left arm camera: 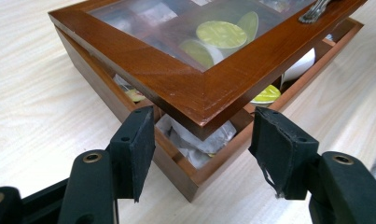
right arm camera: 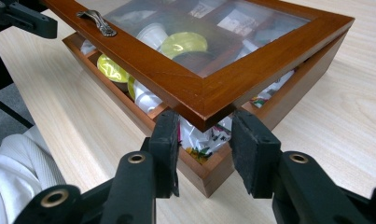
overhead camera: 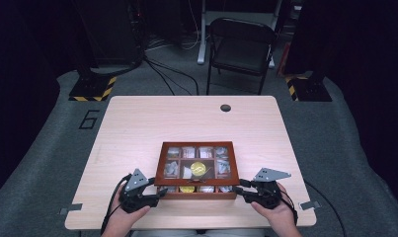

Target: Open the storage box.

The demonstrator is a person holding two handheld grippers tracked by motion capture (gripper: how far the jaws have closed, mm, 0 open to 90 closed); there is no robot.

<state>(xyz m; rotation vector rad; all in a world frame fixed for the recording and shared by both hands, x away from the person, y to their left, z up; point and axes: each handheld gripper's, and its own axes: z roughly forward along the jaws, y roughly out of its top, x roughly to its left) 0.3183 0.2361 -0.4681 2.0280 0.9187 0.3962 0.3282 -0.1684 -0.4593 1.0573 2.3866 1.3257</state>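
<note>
Wooden tea box (overhead camera: 196,193) sits at the table's (overhead camera: 137,128) near edge, long axis left-right, hinge side far, glass lid (left arm camera: 195,88) lifted slightly at the front. Left gripper (left arm camera: 202,140) and right gripper (right arm camera: 204,140) each clamp a front lid corner. Compartments hold sachets (left arm camera: 195,140) and yellow-topped capsules (right arm camera: 112,69).

Both grippers (overhead camera: 159,191) (overhead camera: 238,189) flank the wooden box (overhead camera: 196,146).
</note>
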